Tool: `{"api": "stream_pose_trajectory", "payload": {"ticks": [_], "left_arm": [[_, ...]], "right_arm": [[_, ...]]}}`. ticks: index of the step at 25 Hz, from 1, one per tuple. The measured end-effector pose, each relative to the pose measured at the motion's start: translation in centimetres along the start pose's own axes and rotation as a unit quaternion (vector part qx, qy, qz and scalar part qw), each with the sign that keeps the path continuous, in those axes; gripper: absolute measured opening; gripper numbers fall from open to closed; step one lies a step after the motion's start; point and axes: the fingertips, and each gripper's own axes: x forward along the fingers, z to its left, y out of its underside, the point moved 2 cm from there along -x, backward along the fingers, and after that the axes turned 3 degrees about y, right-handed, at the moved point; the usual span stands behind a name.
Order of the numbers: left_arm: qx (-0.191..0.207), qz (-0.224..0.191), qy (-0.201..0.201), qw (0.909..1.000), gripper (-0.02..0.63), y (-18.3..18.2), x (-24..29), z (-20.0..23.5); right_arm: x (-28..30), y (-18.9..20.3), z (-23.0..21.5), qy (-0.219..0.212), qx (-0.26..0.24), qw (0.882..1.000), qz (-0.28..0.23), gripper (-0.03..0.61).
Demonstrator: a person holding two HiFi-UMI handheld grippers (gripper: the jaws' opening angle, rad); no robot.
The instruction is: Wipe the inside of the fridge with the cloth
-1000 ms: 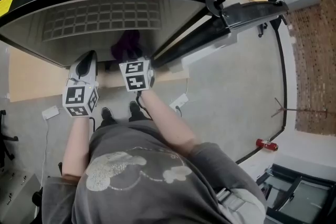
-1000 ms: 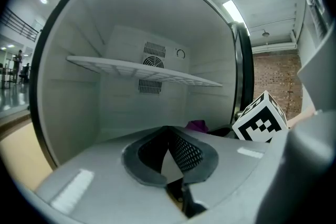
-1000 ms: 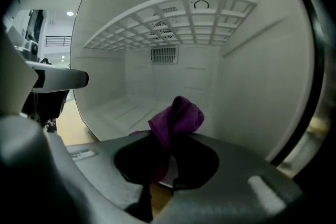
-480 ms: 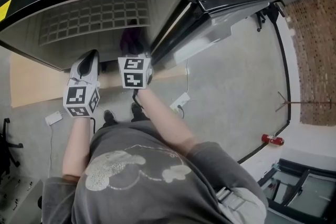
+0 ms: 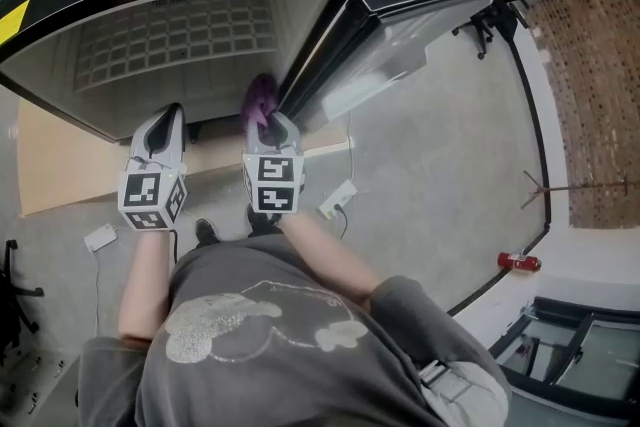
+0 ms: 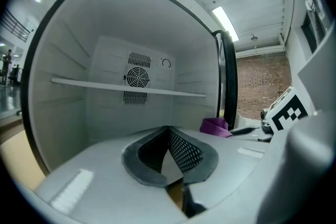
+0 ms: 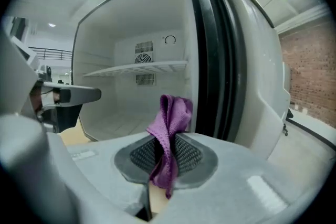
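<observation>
The fridge (image 5: 180,35) stands open in front of me, its white inside bare, with one shelf (image 7: 139,68) across the back wall. My right gripper (image 5: 272,122) is shut on a purple cloth (image 5: 258,98) at the fridge's front edge, beside the door hinge. In the right gripper view the cloth (image 7: 170,128) stands up out of the closed jaws of the right gripper (image 7: 164,157). My left gripper (image 5: 171,113) is held just left of it, outside the opening. Its jaws are shut and hold nothing, as the left gripper view (image 6: 168,136) shows.
The fridge door (image 5: 420,0) swings open to the right, and its black seal (image 7: 215,55) is close beside the cloth. A wooden board (image 5: 60,160) lies under the fridge front. A white power strip (image 5: 338,198) and cables lie on the grey floor (image 5: 440,145).
My right gripper has drawn back out of the fridge toward me with the cloth still in it. The left gripper has hardly moved.
</observation>
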Motion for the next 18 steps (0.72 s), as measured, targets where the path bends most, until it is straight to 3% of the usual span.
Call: {"api": "stream_pose_trajectory", "payload": {"ticks": [7,13,18], "left_arm": [[-0.002,-0.004,-0.024,0.9997,0.018,-0.5,0.0,-0.7],[-0.002,-0.010,-0.064,0.9979,0.018,-1.3,-1.0,-1.8],[-0.005,-0.024,-0.074,0.9970,0.018,-2.2,-2.0,-3.3]], "right_arm": [[-0.7,-0.8,2.8,-0.079,-0.023,0.996,-0.024,0.041],[-0.6,-1.5,5.9,-0.184,-0.074,0.979,-0.039,0.041],[-1.8,-1.0,6.3,-0.208,-0.079,0.974,-0.043,0.041]]}}
